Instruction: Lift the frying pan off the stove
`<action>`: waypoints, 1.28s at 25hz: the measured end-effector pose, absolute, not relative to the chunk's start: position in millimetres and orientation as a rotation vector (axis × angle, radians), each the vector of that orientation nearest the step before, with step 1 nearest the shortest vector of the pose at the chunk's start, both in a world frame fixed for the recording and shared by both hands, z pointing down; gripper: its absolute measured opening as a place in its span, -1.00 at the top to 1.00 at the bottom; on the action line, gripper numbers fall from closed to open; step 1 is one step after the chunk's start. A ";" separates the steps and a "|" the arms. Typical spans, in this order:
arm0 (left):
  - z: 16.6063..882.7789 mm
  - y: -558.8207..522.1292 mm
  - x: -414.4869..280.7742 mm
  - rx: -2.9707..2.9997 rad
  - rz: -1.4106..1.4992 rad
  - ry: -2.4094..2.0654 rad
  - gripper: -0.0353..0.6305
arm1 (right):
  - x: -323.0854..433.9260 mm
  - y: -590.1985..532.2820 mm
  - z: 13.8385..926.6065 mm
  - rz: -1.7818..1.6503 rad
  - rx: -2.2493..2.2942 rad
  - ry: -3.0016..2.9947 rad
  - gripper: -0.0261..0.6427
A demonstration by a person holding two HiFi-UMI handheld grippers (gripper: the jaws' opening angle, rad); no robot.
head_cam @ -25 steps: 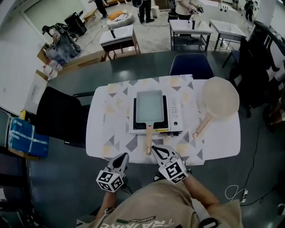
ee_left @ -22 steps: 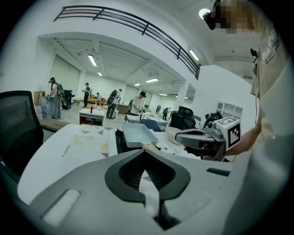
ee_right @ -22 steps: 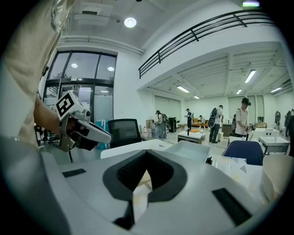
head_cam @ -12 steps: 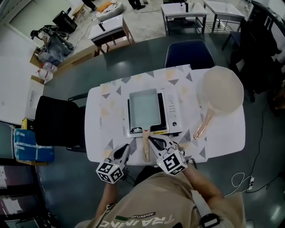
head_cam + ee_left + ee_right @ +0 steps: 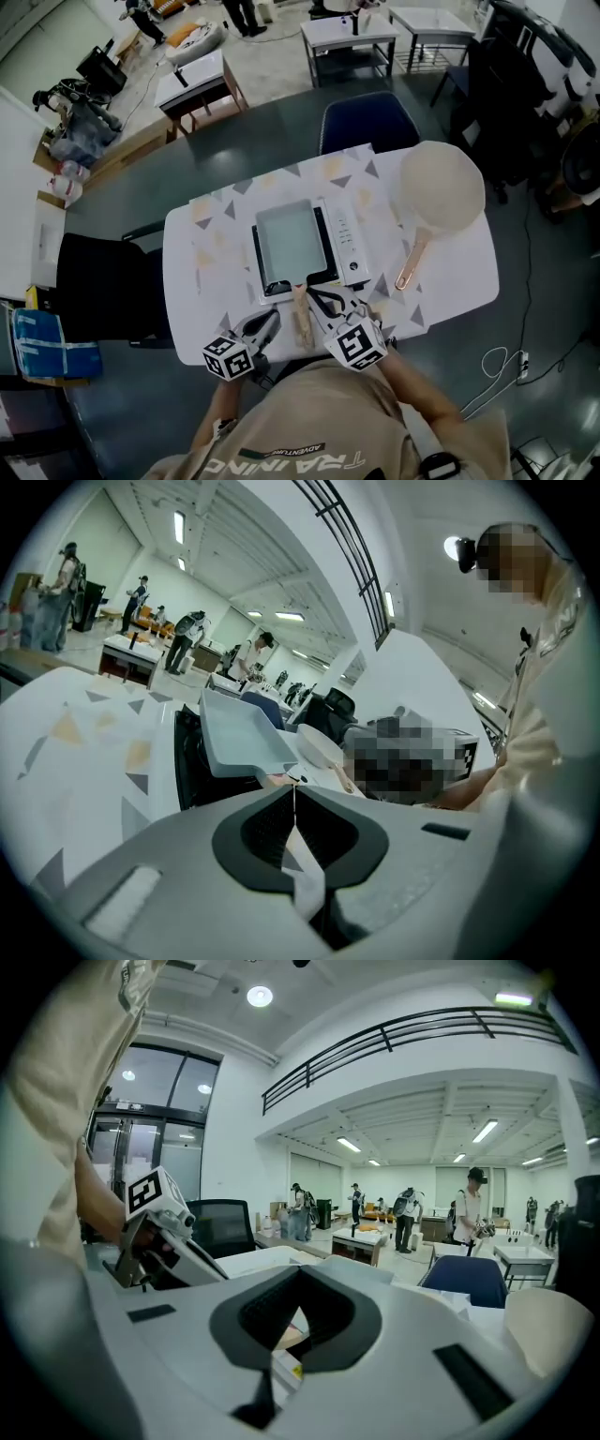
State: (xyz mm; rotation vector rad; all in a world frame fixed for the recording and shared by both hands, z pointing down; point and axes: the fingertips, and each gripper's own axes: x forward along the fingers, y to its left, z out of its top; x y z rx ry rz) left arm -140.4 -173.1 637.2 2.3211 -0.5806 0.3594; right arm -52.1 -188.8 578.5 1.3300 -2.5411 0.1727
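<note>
Head view steeply down; gripper views low, level; all share table (image 5: 450, 272).

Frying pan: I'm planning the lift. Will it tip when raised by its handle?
Probably stiff: the pan looks like a rigid rectangular tray. Held by its long wooden handle, it would likely dip at the far end, as the body lies wholly beyond the grip. The narrow handle may also twist when gripped.

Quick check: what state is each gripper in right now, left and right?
Left gripper: closed, holding nothing.
Right gripper: closed, holding nothing.
</note>
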 end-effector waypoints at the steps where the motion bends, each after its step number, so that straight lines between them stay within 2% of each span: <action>1: 639.4 -174.1 -139.7 2.316 0.358 -0.550 0.93 | -52.6 -188.1 575.7 0.166 1.348 -2.527 0.94; 9: 647.0 -176.3 -126.8 2.147 0.232 -0.277 0.91 | -50.8 -176.8 571.1 0.154 1.490 -2.384 0.93; 13: 653.2 -171.4 -118.4 1.987 0.195 -0.114 0.56 | -46.9 -169.2 580.7 0.174 1.568 -2.313 0.93; 19: 664.2 -171.9 -104.2 1.711 0.198 -0.041 0.44 | -37.0 -161.9 576.9 0.197 1.685 -2.229 0.93; 32: 682.0 -169.9 -54.1 1.583 0.231 0.111 0.41 | -25.7 -138.0 594.6 0.277 1.785 -2.107 0.93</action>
